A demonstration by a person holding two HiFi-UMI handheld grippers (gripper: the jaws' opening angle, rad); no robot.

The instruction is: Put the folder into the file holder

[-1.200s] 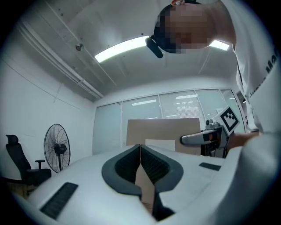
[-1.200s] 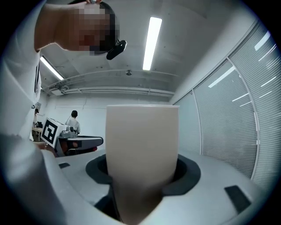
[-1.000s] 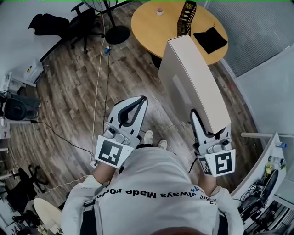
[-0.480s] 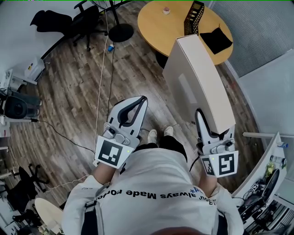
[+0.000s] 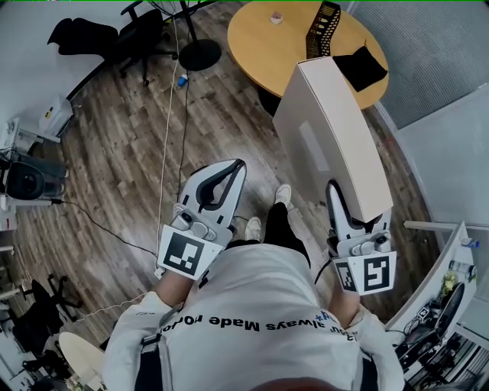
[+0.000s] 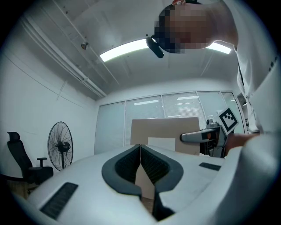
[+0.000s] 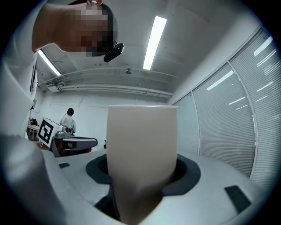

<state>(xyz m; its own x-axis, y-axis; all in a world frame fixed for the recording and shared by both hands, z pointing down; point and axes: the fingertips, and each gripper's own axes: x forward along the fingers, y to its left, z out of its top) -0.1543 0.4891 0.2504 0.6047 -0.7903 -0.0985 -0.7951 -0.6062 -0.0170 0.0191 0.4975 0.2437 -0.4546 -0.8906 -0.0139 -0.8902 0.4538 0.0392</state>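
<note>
A tall beige box folder point(image 5: 328, 130) stands on edge in my right gripper point(image 5: 348, 200), which is shut on its near lower end. In the right gripper view the folder point(image 7: 141, 145) fills the space between the jaws and hides what lies ahead. The black mesh file holder point(image 5: 321, 27) stands on the round wooden table point(image 5: 256, 38) beyond the folder's far end. My left gripper point(image 5: 237, 166) hangs beside it over the floor, shut and holding nothing; its tips point(image 6: 140, 147) meet. The folder point(image 6: 167, 129) and the right gripper point(image 6: 197, 137) also show in the left gripper view.
A black pouch point(image 5: 359, 67) and a small cup-like object point(image 5: 276, 17) lie on the table. A fan base point(image 5: 200, 55) and a black office chair point(image 5: 134, 38) stand at the left of it. Cables point(image 5: 172, 122) run over the wooden floor. A cluttered desk point(image 5: 447, 290) is at the right.
The person has stepped forward, one foot now ahead. Both grippers and the folder have come slightly closer to the round table. Neither gripper's jaws changed.
</note>
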